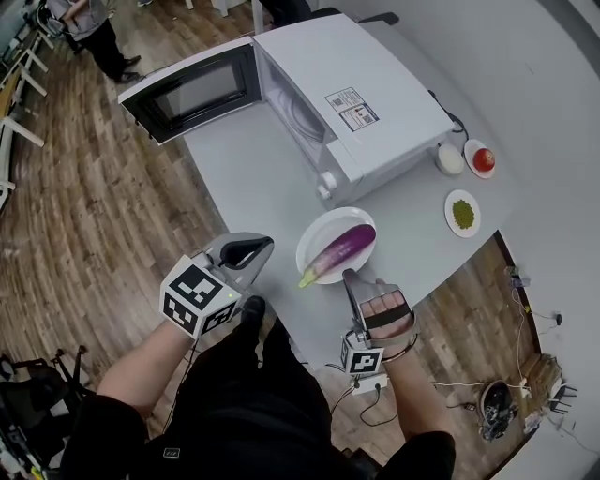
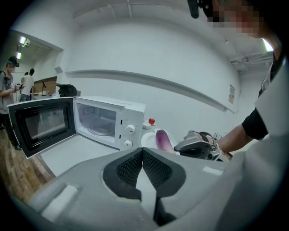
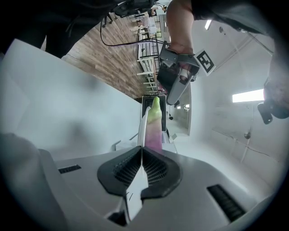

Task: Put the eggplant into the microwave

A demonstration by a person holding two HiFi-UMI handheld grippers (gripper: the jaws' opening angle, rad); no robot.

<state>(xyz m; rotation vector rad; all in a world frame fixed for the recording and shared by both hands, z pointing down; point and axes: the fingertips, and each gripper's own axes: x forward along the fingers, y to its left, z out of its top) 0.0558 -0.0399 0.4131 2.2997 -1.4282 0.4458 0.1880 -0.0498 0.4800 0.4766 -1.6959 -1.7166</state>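
Observation:
A purple eggplant (image 1: 342, 250) with a green stem lies on a white plate (image 1: 314, 234) near the table's front edge. My right gripper (image 1: 352, 277) is shut on the plate's near rim. In the right gripper view the rim (image 3: 142, 128) runs up from between the pads, with the eggplant (image 3: 155, 131) beyond it. My left gripper (image 1: 258, 246) hangs just left of the plate, shut with nothing in it (image 2: 142, 153). The white microwave (image 1: 366, 94) stands behind the plate with its door (image 1: 192, 92) swung wide open to the left. Its cavity (image 2: 101, 122) shows a glass turntable.
To the right of the microwave sit a small white bowl (image 1: 450, 157), a dish with a red tomato (image 1: 482, 159) and a dish of green stuff (image 1: 462, 212). The table's edge (image 1: 281, 323) is close to the person's body. Another person (image 1: 94, 28) stands on the wooden floor at the far left.

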